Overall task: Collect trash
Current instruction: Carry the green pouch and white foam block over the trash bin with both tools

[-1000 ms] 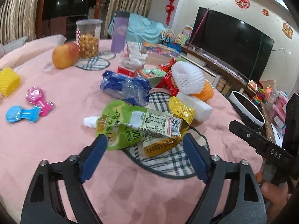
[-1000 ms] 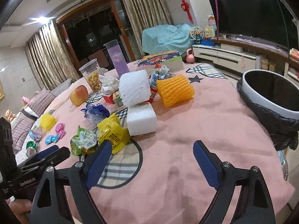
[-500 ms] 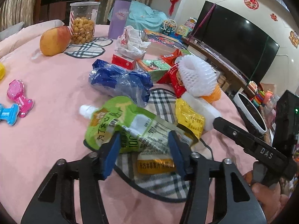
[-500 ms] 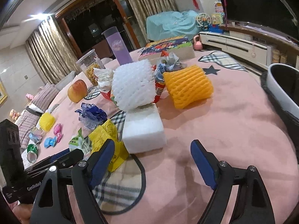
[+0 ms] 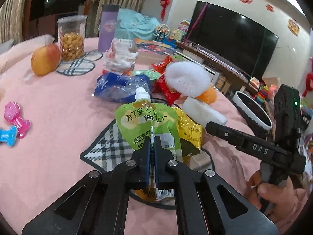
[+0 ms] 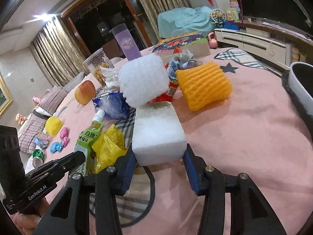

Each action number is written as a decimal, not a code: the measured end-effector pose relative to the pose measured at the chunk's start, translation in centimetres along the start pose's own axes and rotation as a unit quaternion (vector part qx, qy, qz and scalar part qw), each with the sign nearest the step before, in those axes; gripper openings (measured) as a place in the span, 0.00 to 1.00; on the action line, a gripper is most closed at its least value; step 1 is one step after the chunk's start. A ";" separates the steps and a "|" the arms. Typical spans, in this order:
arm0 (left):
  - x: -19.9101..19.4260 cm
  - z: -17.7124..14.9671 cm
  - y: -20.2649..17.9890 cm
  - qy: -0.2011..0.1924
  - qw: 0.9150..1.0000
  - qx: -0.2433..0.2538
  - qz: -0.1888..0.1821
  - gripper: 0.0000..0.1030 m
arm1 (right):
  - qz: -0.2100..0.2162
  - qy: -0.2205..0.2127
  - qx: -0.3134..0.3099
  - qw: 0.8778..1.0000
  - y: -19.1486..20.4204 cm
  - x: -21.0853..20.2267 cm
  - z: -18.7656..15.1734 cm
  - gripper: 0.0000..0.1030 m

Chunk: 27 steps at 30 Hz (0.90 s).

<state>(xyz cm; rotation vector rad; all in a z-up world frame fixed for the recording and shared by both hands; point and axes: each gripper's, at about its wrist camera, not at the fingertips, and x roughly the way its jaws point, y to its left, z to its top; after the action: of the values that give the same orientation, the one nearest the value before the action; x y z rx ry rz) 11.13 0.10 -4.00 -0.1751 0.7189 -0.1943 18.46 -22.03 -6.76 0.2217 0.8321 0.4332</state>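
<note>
**Both grippers on trash at near edge of pile**

Left gripper: jaws fully together, pinching the lower part of the green spout pouch. Pouch stands tilted up from the plaid mat, white cap at the far end, barcode end hanging below the pads.

Right gripper: jaws closing, the white foam block between them. Both blue pads sit against the near corners of the block; block lies flat on the pink tablecloth.

Yellow wrapper lies just right of the pouch, touching it; in the right wrist view it sits between pouch and block.

Farther back in the pile: blue plastic bag, white foam net, orange foam net, red snack packet.

Bin, black liner, white rim, stands off the right edge of the table.

Apple and snack jar far left, apart from the pile.
</note>
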 end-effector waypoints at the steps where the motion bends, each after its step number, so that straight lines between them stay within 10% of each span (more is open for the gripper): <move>1: -0.3 -0.1 -0.2 -0.002 1.000 0.004 -0.001 0.02 | -0.001 -0.001 0.002 1.000 -0.2 -0.4 -0.2 0.46; 27: 1.0 1.3 -12.0 0.001 0.990 0.105 -0.092 0.02 | -0.067 -0.069 0.077 0.992 -8.6 -10.0 -2.5 0.46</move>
<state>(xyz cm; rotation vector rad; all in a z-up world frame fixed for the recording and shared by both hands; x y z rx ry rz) 11.32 -11.59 -1.01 -0.0405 0.6787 -0.4445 13.11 -34.22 -4.81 0.3327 0.7390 0.2256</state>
